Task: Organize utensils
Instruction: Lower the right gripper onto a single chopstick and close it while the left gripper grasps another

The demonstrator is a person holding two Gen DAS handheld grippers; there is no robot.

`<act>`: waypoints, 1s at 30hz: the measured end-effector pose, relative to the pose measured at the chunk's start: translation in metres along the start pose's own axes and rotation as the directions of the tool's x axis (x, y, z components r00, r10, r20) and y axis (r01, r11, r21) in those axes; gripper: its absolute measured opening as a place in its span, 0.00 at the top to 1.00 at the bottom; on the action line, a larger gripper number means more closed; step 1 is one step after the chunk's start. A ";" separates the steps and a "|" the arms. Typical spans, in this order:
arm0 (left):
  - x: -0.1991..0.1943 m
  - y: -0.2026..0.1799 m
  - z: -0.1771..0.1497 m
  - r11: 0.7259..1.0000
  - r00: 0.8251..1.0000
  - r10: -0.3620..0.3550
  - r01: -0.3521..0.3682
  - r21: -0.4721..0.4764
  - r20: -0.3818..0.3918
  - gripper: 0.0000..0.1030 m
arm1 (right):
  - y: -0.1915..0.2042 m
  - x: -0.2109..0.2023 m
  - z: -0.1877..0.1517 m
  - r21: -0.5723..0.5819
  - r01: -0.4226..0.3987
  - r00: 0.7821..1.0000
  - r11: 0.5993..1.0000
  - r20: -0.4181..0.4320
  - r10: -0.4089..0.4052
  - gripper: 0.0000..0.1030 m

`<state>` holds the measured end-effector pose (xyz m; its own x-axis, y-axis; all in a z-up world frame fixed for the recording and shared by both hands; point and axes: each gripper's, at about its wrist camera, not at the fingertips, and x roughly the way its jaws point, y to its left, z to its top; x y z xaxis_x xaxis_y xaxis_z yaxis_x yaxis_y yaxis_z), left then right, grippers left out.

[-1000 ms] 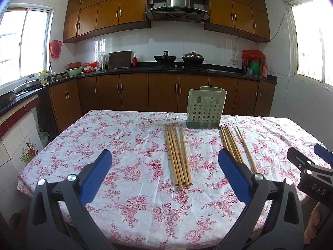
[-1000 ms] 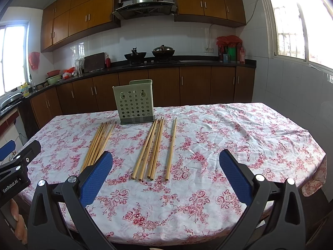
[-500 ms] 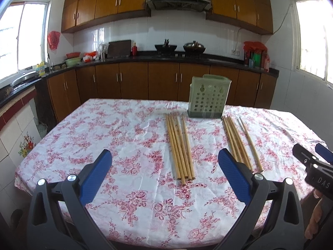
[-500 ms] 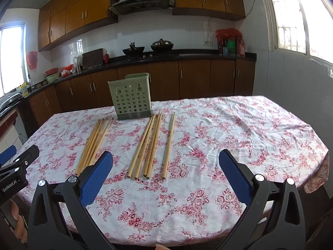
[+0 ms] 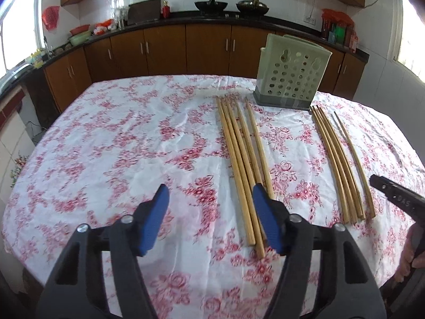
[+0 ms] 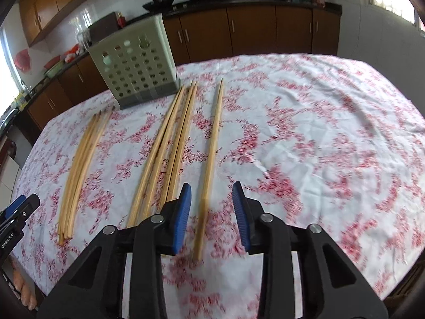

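Closing around the lone chopstick (image 6: 209, 156) right of the holder (image 6: 135, 71), the empty right gripper (image 6: 211, 212) could roll it aside. Left gripper (image 5: 209, 215), also closing and empty, sits left of its bundle (image 5: 243, 159) and may pinch only tablecloth.

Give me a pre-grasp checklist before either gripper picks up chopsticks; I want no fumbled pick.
1. Single chopstick lies between the closing jaws of the right gripper: ok.
2. Pads pressing it: not ok, gaps show either side.
3. Left gripper, jaws closing, lined up on the left bundle: not ok, the bundle lies under its right finger.
4. Holder upright on the table: ok.
5. Holder empty inside: cannot tell.
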<state>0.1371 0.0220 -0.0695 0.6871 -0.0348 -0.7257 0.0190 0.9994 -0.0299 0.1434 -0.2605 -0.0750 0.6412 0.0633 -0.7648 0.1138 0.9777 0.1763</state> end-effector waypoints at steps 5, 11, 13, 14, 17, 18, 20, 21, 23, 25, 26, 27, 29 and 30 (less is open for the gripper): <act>0.027 -0.003 0.008 0.997 0.995 -0.073 0.073 -0.011 -0.062 0.62 | 0.003 0.017 0.006 -0.025 0.040 0.999 0.999 -0.011 -0.041 0.89; 0.045 -0.007 0.009 0.992 0.985 -0.126 0.125 -0.013 -0.115 0.75 | -0.011 0.018 0.010 -0.007 0.033 0.999 0.999 -0.006 -0.033 0.92; 0.048 -0.007 0.010 0.991 0.985 -0.132 0.132 -0.014 -0.113 0.76 | -0.011 0.016 0.009 -0.011 0.038 0.999 0.999 -0.004 -0.038 0.92; 0.048 -0.007 0.011 0.991 0.985 -0.131 0.129 -0.017 -0.114 0.76 | -0.011 0.016 0.009 -0.013 0.040 0.999 0.999 -0.002 -0.040 0.92; 0.052 -0.003 0.013 0.994 0.987 -0.107 0.105 -0.025 -0.119 0.77 | -0.011 0.018 0.009 -0.014 0.041 0.999 0.999 0.001 -0.041 0.92; 0.053 -0.002 0.013 0.994 0.987 -0.107 0.104 -0.027 -0.121 0.77 | -0.012 0.018 0.009 -0.014 0.041 0.999 0.999 0.001 -0.041 0.92; 0.054 0.002 0.012 0.994 0.987 -0.104 0.100 -0.032 -0.126 0.77 | -0.012 0.018 0.010 -0.012 0.044 0.999 0.999 0.002 -0.044 0.92; 0.055 0.003 0.011 0.995 0.987 -0.095 0.092 -0.029 -0.130 0.80 | -0.012 0.019 0.010 -0.012 0.045 0.999 0.999 0.002 -0.045 0.92; 0.055 0.002 0.011 0.997 0.989 -0.080 0.078 -0.017 -0.129 0.82 | -0.010 0.019 0.010 -0.023 0.056 0.998 0.998 0.003 -0.056 0.92; 0.057 -0.001 0.012 0.997 0.989 -0.075 0.075 -0.005 -0.129 0.82 | -0.007 0.019 0.009 -0.036 0.065 0.998 0.997 0.005 -0.064 0.92; 0.058 -0.002 0.013 0.997 0.989 -0.070 0.071 0.002 -0.128 0.82 | -0.006 0.019 0.009 -0.038 0.061 0.998 0.997 0.005 -0.061 0.92; 0.058 -0.002 0.013 0.998 0.990 -0.065 0.067 0.006 -0.127 0.84 | -0.005 0.019 0.008 -0.037 0.055 0.998 0.998 0.005 -0.055 0.91; 0.061 -0.001 0.016 0.998 0.990 -0.055 0.057 0.009 -0.127 0.91 | -0.004 0.020 0.008 -0.045 0.054 0.999 0.998 0.008 -0.054 0.91; 0.064 0.002 0.019 0.998 0.990 -0.055 0.056 0.004 -0.127 0.92 | -0.004 0.021 0.009 -0.049 0.050 0.999 0.998 0.010 -0.050 0.92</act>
<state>0.1947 0.0222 -0.1033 0.5873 -0.0899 -0.8043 0.0598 0.9959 -0.0677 0.1635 -0.2653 -0.0863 0.6423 0.0127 -0.7664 0.1083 0.9883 0.1071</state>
